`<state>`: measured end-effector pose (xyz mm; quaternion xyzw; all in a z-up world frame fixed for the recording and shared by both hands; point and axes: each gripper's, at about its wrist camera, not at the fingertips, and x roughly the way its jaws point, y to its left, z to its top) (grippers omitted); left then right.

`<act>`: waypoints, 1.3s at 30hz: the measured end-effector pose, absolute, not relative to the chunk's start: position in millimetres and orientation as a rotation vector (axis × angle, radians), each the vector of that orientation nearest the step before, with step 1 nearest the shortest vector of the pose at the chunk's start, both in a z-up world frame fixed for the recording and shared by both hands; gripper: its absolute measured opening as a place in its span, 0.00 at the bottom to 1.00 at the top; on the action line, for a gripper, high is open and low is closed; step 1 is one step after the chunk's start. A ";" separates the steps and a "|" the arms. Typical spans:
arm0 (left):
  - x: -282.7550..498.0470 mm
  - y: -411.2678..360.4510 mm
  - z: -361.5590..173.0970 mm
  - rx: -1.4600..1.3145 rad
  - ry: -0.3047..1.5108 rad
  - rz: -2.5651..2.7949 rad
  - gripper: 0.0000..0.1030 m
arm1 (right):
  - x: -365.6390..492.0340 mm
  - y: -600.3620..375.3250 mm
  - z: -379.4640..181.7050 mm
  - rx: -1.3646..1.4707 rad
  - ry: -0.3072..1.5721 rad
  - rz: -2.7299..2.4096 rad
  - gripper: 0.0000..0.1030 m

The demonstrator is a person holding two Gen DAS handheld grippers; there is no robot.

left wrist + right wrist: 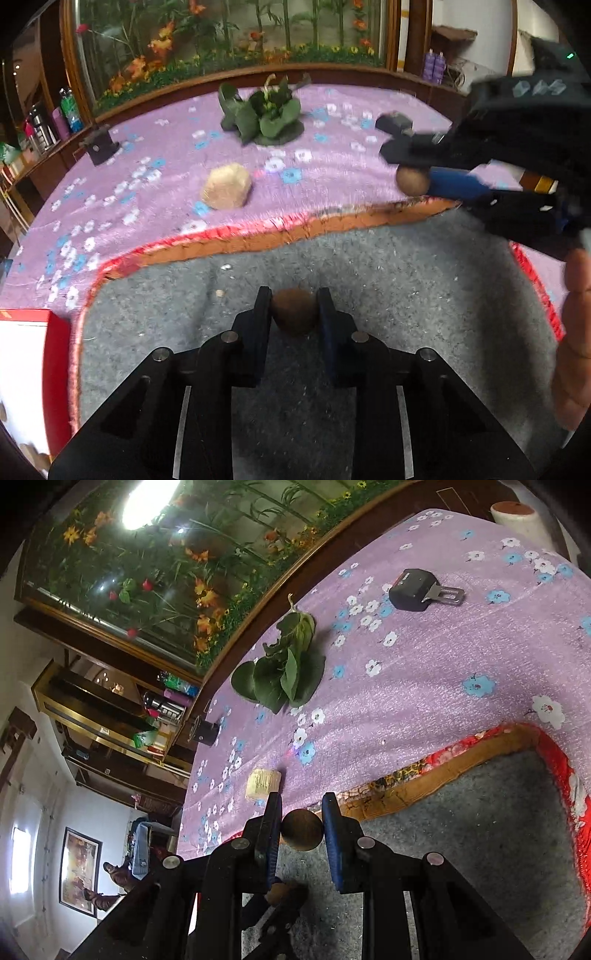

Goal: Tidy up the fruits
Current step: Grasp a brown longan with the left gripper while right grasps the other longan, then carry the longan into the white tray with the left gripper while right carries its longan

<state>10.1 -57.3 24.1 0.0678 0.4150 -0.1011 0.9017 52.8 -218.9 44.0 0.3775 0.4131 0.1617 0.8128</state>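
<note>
- Left gripper point(294, 314): a round fruit point(294, 312) sits between its fingers, over the tray point(369, 258).
- Ahead, beyond the tray's rim, on the cloth point(166, 155): a pale block point(226, 186), left of centre.
- Farther ahead: a leafy bunch point(264, 114).
- Right: the right gripper point(410, 173), with a second fruit point(412, 181) between its fingers.

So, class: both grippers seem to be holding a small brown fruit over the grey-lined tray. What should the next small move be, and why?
Probably open the left gripper and let go of its brown fruit: it is clamped just above the grey-lined tray, already inside the red rim. The right gripper grips a second brown fruit at the rim, so it can follow.
</note>
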 end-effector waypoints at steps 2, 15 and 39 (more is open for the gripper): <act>-1.4 -51.9 37.2 0.146 0.811 -0.186 0.22 | 53.1 -214.5 44.9 0.792 0.880 0.357 0.21; -111.4 15.2 113.2 0.095 0.570 -0.040 0.23 | 28.8 -160.7 64.6 0.616 0.772 0.491 0.21; -197.8 132.8 142.7 -0.022 0.390 0.126 0.23 | -108.6 -64.5 116.3 0.412 0.580 0.690 0.21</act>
